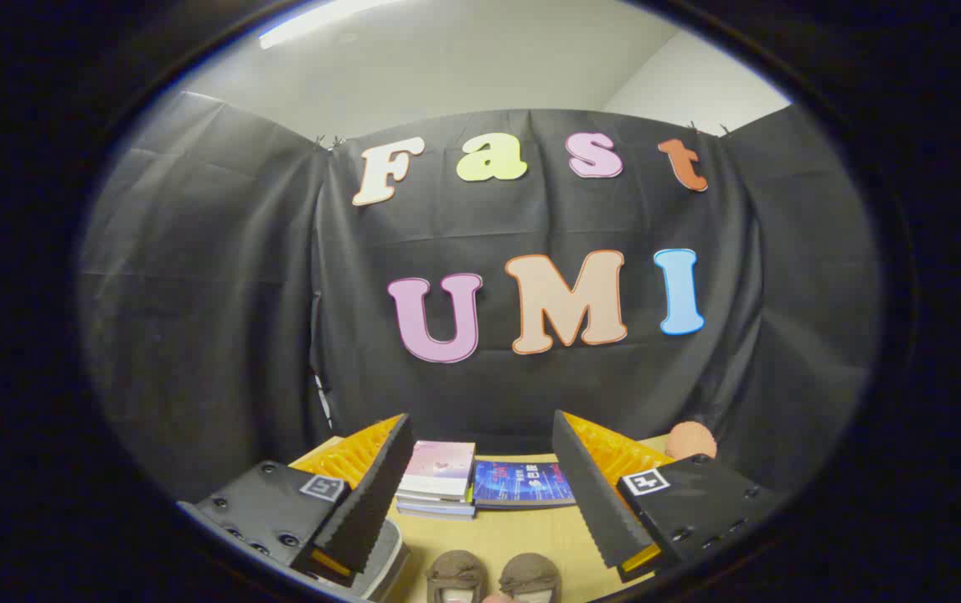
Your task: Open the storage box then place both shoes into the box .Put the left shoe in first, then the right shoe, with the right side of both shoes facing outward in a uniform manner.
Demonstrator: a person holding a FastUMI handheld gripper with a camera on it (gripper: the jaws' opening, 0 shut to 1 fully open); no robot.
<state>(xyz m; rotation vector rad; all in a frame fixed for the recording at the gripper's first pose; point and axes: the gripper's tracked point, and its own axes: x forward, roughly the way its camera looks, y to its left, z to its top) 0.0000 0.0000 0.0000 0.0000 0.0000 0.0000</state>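
Observation:
My gripper (480, 469) is open, held well above the wooden table (522, 536), its two fingers spread wide with nothing between them. Just below and between the fingers, two brown shoes (493, 576) stand side by side on the table, and I see just their tops. A pale rounded object (384, 557) lies under the left finger, mostly hidden; I cannot tell whether it is the storage box.
Beyond the fingers, a stack of books (440, 477) with a pink cover on top sits beside a blue book (524, 484) lying flat. An orange-brown round object (691, 439) rests at the table's far right, against the black cloth wall.

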